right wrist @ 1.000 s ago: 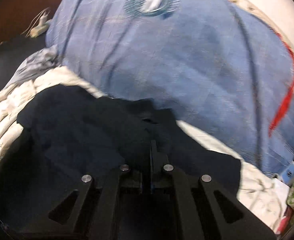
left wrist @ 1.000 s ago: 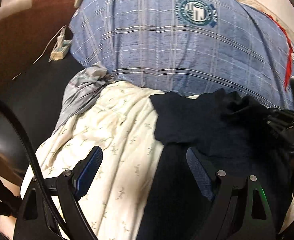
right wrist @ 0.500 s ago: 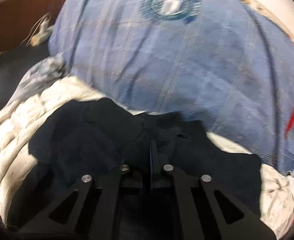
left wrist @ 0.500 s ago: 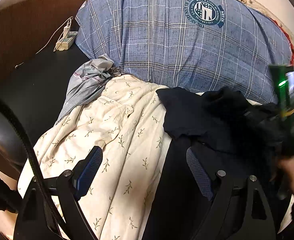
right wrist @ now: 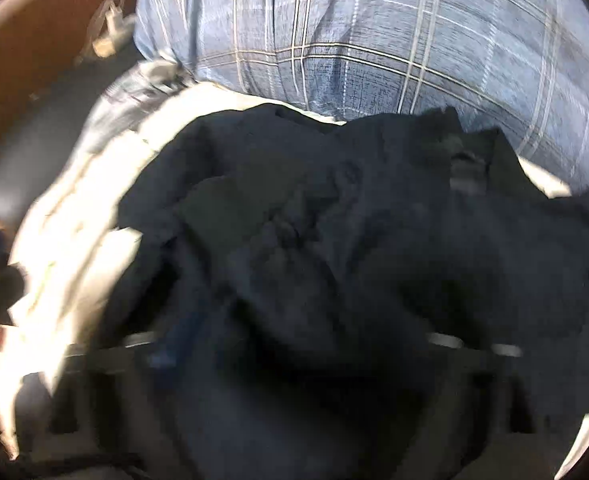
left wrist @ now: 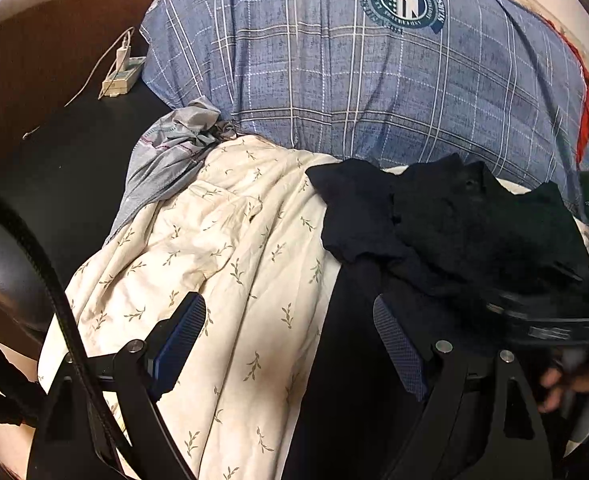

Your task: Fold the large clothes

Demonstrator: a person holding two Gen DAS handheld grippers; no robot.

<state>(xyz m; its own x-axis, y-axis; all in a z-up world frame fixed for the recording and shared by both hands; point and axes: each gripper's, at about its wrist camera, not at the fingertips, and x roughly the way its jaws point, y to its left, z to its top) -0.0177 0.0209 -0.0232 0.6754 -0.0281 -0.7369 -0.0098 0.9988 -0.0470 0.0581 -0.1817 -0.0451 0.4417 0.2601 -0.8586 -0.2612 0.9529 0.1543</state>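
Jaws over the dark garment

My left gripper (left wrist: 290, 328) hangs with jaws wide, empty. My right gripper's (right wrist: 294, 344) jaws are opening over the dark garment (left wrist: 450, 224), crumpled on the cream leaf-print cloth (left wrist: 230, 248) beside the blue plaid duvet (left wrist: 366, 80).

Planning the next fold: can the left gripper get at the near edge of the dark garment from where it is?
Probably yes. The left gripper is open, and the dark garment lies just ahead by its right finger, with nothing over it. The right gripper crowds the far right side.
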